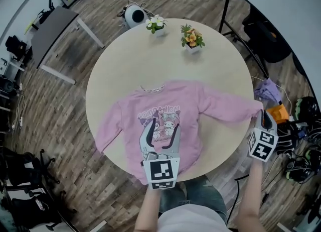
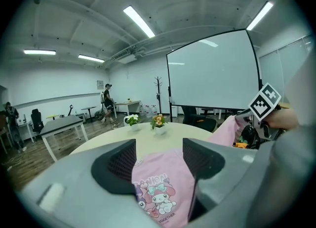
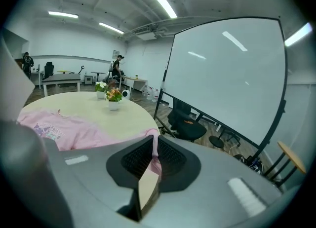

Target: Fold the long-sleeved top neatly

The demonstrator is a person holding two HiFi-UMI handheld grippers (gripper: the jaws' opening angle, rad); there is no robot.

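Note:
A pink long-sleeved top (image 1: 165, 120) with a cartoon print lies face up on the round beige table (image 1: 125, 60), collar toward the far side. Its left sleeve (image 1: 108, 128) hangs toward the table's left edge. My left gripper (image 1: 161, 139) hovers open over the printed chest, and the print (image 2: 160, 200) shows between its jaws. At the table's right edge my right gripper (image 1: 264, 119) is shut on the cuff of the right sleeve (image 3: 155, 145), and that sleeve (image 1: 228, 108) is stretched out to the right.
Two small flower pots (image 1: 156, 24) (image 1: 192, 39) stand at the table's far side. A black chair (image 1: 266, 37) and a projection screen stand are at the right. Bags and clutter (image 1: 291, 120) lie on the floor by the right gripper. A grey desk (image 1: 52, 30) stands far left.

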